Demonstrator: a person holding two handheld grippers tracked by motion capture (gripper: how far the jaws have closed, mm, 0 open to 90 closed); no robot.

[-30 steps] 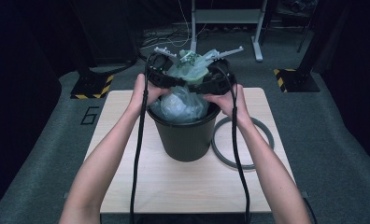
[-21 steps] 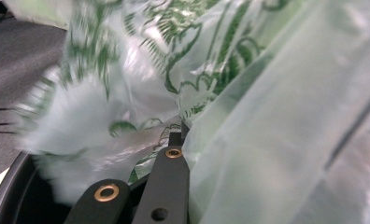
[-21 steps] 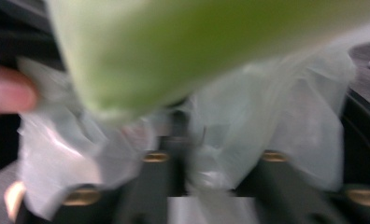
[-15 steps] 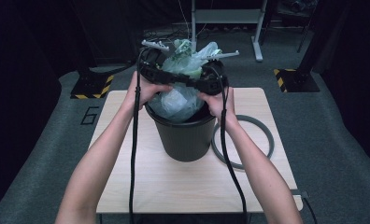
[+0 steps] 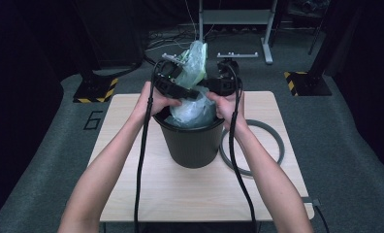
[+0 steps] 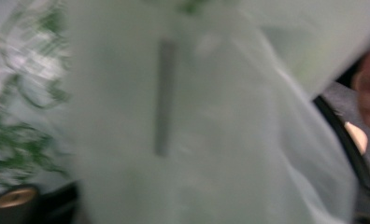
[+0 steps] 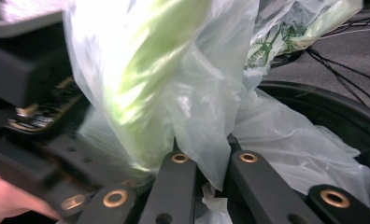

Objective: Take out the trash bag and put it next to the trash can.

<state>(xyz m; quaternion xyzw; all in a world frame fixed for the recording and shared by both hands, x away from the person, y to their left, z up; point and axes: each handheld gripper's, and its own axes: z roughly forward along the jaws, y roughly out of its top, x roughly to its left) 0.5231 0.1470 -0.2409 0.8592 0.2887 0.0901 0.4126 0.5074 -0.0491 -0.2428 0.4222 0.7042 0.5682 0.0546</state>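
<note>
At centre frame, the right gripper [image 5: 214, 83] pinches a translucent pale-green plastic bag [image 5: 192, 104] lining a black round plastic bin [image 5: 192, 145] on the light wooden table [image 5: 180, 189]. The left gripper [image 5: 180, 80], jaws just opening, is pressed into the bag; its grasp cannot be told.

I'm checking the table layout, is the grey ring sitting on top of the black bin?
No, in the high view the grey ring lies flat on the table beside the black bin.
</note>
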